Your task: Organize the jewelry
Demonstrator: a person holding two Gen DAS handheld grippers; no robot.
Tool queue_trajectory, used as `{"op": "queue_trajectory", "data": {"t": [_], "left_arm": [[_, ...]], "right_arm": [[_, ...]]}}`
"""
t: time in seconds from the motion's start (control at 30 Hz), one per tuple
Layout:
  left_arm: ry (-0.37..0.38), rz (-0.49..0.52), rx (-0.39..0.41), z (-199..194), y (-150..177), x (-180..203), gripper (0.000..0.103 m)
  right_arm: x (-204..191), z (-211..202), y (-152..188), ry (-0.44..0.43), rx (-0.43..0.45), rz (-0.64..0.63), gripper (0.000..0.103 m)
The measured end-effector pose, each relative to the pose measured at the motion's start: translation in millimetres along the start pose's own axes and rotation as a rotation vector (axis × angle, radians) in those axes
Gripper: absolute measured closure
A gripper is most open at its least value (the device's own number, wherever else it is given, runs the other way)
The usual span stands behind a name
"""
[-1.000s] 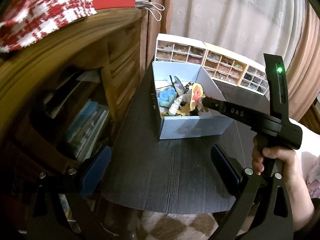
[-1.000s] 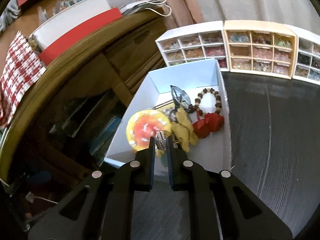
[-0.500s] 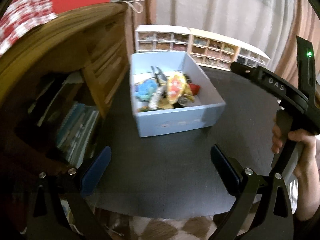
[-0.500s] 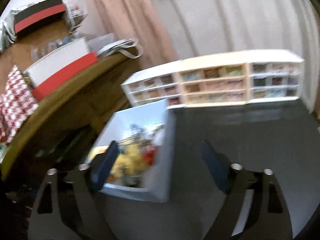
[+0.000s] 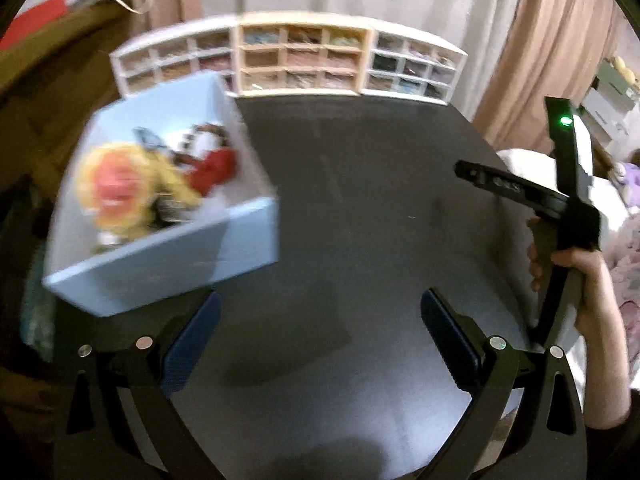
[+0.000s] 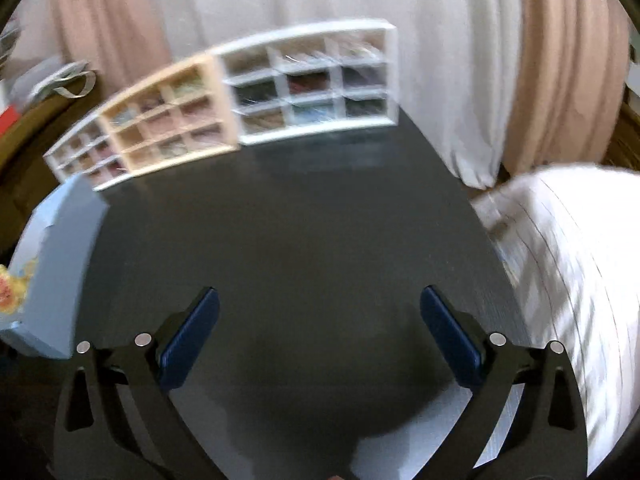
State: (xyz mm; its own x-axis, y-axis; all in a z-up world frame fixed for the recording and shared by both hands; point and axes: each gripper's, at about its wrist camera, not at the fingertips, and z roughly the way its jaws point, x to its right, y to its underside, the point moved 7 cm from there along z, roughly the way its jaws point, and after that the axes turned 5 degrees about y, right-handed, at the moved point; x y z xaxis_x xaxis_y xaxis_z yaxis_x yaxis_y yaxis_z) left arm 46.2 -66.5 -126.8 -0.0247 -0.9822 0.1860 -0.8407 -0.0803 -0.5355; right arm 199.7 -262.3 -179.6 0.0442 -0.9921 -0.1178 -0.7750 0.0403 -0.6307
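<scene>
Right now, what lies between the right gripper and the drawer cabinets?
Only bare dark table separates the right gripper from the cabinets, per the right wrist view.

No readable text. Right tongs (image 5: 516, 190), right of frame in the left wrist view, carry a small label, too blurred to read.

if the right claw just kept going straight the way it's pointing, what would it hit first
Probably the dark tabletop, bare ahead of the open right claw. If it clears that, the white drawer organizer at the far edge comes next. Blur makes depth uncertain.
</scene>
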Motion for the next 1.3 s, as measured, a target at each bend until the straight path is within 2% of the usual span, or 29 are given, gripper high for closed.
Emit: {"op": "queue_trajectory", "data": {"t": [0.07, 0.13, 0.23, 0.3, 0.4, 0.53, 0.7, 0.8, 0.83, 1.3], "left_arm": [[0.055, -0.025, -0.008, 10.9, -2.2, 9.0, 0.004], [0.079, -0.059, -0.015, 20.5, -5.4, 13.0, 0.004], [0.056, -0.055, -0.001, 33.8, -13.0, 17.2, 0.004], [0.032, -0.028, 0.005, 41.8, -18.5, 21.0, 0.004], [0.006, 0.005, 0.004, 56.2, -29.6, 27.0, 0.004], [0.036, 0.013, -0.094, 83.4, -38.7, 34.6, 0.004], [0.006, 0.006, -0.055, 98.4, -57.7, 37.1, 0.004], [-0.099, 0.04, -0.028, 107.7, -63.8, 35.8, 0.003], [-0.13, 0.058, 0.013, 109.4, -65.0, 36.3, 0.002], [-0.123, 0.062, 0.016, 112.0, -67.2, 36.3, 0.003]], "right_arm": [[6.0, -2.1, -5.6, -0.004, 0.024, 0.025, 0.007], [11.2, 2.8, -9.7, 0.07, 0.019, 0.023, 0.007], [9.7, 14.9, -11.8, 0.165, -0.021, -0.004, 0.007], [4.8, 19.8, -11.3, 0.199, -0.035, -0.038, 0.006], [4.6, 23.0, -11.5, 0.201, -0.036, -0.03, 0.006], [3.2, 26.7, -13.2, 0.202, -0.037, -0.027, 0.006], [4.3, 24.2, -14.4, 0.202, -0.037, -0.026, 0.006], [4.7, 24.1, -14.5, 0.202, -0.037, -0.026, 0.006], [4.7, 24.3, -14.3, 0.201, -0.036, -0.026, 0.006], [4.1, 24.0, -15.5, 0.2, -0.037, -0.025, 0.006]]}}
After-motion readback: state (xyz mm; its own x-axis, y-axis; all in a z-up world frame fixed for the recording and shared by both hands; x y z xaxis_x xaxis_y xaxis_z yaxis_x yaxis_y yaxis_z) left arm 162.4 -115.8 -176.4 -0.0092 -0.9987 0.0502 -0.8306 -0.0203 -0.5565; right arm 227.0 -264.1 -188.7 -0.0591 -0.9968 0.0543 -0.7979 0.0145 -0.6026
